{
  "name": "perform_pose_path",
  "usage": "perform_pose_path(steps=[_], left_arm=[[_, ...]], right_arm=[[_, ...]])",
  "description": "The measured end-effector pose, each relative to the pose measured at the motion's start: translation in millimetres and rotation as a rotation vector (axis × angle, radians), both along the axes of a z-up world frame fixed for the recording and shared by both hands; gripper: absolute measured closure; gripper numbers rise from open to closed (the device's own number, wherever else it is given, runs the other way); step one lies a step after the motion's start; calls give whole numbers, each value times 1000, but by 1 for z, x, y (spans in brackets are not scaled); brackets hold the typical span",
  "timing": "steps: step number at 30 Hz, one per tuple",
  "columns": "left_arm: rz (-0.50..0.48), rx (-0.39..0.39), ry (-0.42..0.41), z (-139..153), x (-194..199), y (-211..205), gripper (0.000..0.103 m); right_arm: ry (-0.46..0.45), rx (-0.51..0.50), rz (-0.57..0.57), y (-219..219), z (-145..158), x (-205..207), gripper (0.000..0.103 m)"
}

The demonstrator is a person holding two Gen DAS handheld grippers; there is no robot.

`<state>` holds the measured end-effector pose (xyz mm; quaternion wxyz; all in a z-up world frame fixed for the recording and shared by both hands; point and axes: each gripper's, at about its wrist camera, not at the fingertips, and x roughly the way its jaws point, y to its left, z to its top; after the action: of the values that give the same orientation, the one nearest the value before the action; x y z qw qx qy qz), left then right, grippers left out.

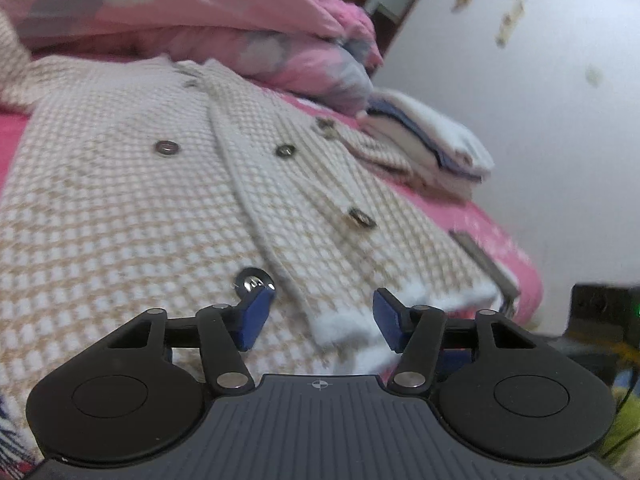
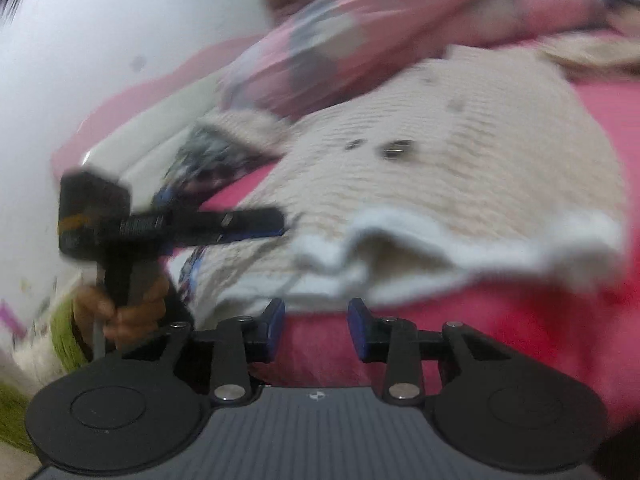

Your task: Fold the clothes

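Observation:
A cream and beige checked knit cardigan with dark buttons lies spread flat on a pink bed sheet. My left gripper is open at its near end, and the white hem lies between the blue pads without being pinched. The right wrist view is blurred. There the cardigan fills the middle, with its rumpled hem across the front. My right gripper is open over the sheet, just short of the hem, with nothing between its pads. A hand holds the left gripper at the hem's left end.
A pink and grey quilt is heaped beyond the cardigan. A stack of folded white and blue clothes sits at the bed's far right edge, by a white wall. A dark box stands off the bed at right.

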<state>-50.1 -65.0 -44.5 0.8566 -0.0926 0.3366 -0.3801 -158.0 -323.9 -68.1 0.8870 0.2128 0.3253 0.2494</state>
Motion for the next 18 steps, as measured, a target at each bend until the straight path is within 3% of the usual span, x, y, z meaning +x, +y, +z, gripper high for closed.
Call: perform_pose_path(steps=[3, 6, 10, 12, 15, 18], left_arm=[[-7, 38, 12, -3, 2, -10, 52], [2, 27, 42, -4, 8, -13, 54], [29, -6, 109, -6, 19, -13, 64], [50, 0, 129, -7, 22, -12, 78], [73, 8, 138, -8, 23, -12, 92], [83, 11, 126, -5, 21, -14, 99]], right_arm=[[25, 122, -173, -39, -2, -23, 66], [25, 291, -345, -77, -7, -39, 65], [55, 471, -421, -99, -22, -43, 65], [70, 558, -454, -109, -29, -44, 65], [95, 638, -447, -107, -37, -35, 65], [113, 644, -474, -107, -42, -27, 66]])
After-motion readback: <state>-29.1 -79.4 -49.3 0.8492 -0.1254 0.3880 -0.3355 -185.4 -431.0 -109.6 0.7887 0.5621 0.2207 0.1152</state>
